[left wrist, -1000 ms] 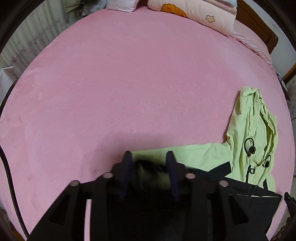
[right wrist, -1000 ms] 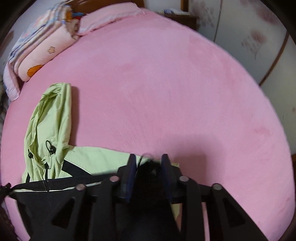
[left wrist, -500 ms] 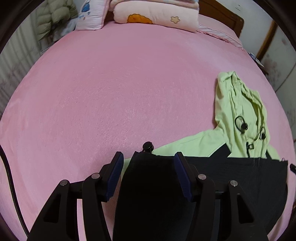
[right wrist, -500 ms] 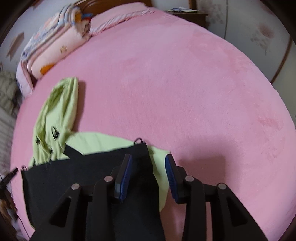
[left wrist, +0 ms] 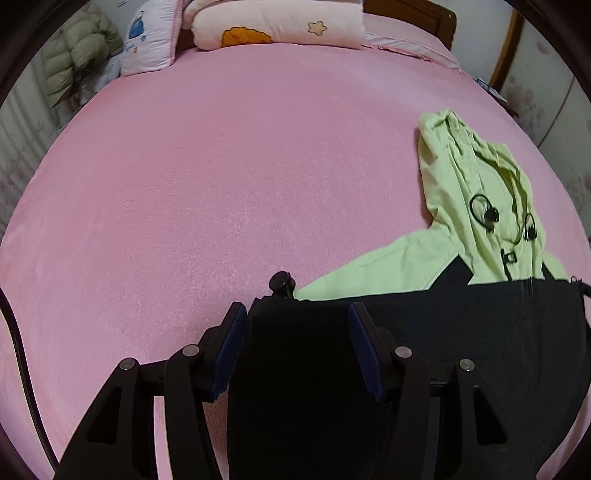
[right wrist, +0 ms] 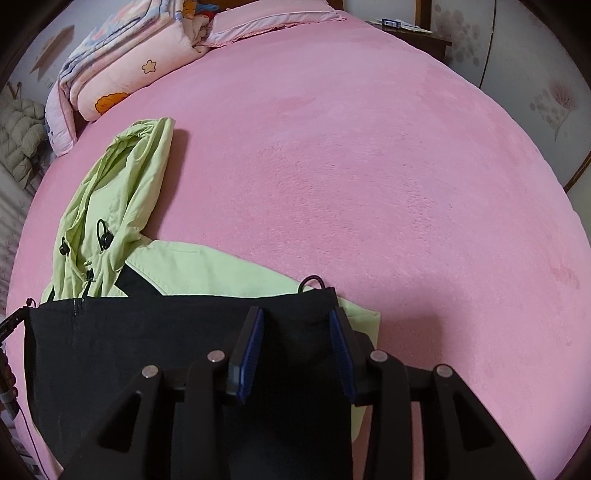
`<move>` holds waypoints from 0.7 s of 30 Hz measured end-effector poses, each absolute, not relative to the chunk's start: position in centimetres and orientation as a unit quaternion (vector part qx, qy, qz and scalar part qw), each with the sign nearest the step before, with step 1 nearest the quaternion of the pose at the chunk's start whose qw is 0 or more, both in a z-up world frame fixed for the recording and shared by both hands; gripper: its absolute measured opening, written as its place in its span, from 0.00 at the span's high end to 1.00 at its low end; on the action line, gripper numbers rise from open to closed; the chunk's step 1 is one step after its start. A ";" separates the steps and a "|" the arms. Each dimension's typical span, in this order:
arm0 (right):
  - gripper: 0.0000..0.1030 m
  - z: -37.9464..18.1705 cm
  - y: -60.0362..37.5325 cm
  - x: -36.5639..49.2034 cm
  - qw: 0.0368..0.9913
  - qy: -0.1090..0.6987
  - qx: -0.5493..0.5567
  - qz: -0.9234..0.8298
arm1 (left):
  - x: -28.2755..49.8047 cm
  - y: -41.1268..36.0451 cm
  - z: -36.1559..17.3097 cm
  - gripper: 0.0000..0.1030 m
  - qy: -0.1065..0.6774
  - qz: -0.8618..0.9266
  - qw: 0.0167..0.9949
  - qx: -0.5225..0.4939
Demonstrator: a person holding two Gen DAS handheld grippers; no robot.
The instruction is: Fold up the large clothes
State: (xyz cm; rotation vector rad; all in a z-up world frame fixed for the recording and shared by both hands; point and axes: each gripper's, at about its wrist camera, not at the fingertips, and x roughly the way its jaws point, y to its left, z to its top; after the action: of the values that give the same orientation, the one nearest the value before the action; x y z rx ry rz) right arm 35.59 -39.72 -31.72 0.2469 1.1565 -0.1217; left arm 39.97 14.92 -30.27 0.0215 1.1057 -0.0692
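Note:
A light green hooded jacket with a black lower half lies on the pink bed [left wrist: 221, 166]. Its hood [left wrist: 480, 177] [right wrist: 122, 184] points toward the pillows. The black half [left wrist: 480, 325] [right wrist: 147, 332] is folded up over the green chest, its hem running straight across. My left gripper [left wrist: 295, 310] hovers over the hem's left corner, beside a black cord toggle [left wrist: 281, 282]. It is open, with the cloth lying flat between the pads. My right gripper [right wrist: 295, 312] stands over the right corner by a cord loop [right wrist: 312, 282], also open over flat cloth.
A folded pink quilt [left wrist: 280, 26] [right wrist: 122, 77] and a white pillow [left wrist: 147, 40] lie at the head of the bed. A puffy olive coat [left wrist: 77, 55] sits off the bed's far left. A wooden nightstand [right wrist: 417, 33] stands at the far right corner.
Both grippers have sunk toward the bed and their jaws have widened, letting go of the black hem. The hem now lies flat across the green chest.

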 end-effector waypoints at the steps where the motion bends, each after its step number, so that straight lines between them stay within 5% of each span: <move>1: 0.62 -31.7 -39.8 35.5 0.829 0.543 0.117 -0.056 | 40.0 14.9 -30.4 0.46 0.526 -0.033 0.850 0.011; 8: 0.48 -31.9 -40.3 35.1 0.832 0.540 0.117 -0.052 | 40.0 14.7 -31.6 0.46 0.526 -0.030 0.850 0.020; 14: 0.48 -32.0 -40.0 34.9 0.835 0.541 0.097 -0.040 | 40.0 14.4 -32.3 0.46 0.520 -0.026 0.854 0.020; 21: 0.47 -32.9 -38.6 35.6 0.833 0.547 0.066 -0.053 | 39.8 14.0 -32.8 0.79 0.523 -0.010 0.851 0.050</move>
State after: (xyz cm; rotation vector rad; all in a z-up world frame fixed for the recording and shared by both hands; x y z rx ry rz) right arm 35.55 -38.59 -32.94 0.1407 1.1599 -0.1119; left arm 39.79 14.04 -32.76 0.1050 1.1024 -0.0219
